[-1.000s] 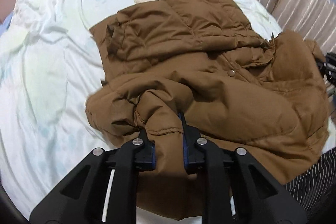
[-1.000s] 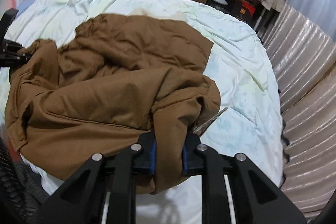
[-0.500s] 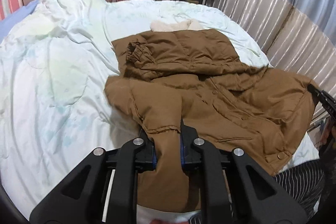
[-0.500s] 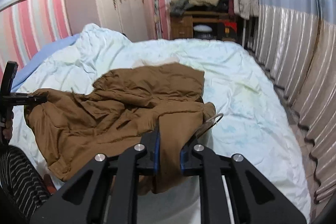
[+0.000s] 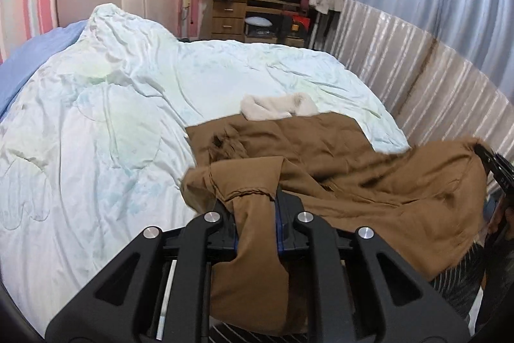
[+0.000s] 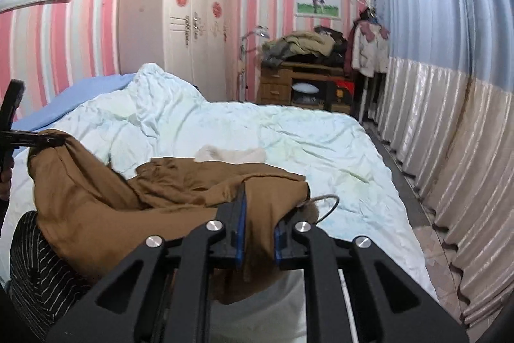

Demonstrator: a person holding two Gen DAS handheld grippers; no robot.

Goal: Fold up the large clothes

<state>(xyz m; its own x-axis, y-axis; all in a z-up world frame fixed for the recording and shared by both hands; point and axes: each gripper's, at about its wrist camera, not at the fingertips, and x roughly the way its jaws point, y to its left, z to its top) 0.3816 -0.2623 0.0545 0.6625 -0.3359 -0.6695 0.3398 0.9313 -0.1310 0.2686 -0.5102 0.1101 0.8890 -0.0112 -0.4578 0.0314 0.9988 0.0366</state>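
Left wrist view showed the left gripper (image 5: 257, 224) pinched tight on the brown coat (image 5: 321, 150). The right gripper (image 6: 258, 233) pinched its other corner. The coat hung half-lifted over the bed (image 5: 96, 134). Both hands should lift evenly.

A home bedroom: bed (image 6: 225, 130), wardrobe (image 6: 167, 5), pink striped wallpaper (image 6: 57, 34)

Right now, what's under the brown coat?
The pale quilt lies under the brown coat; a cream fleecy piece pokes out at its far edge. Anything else beneath is covered.
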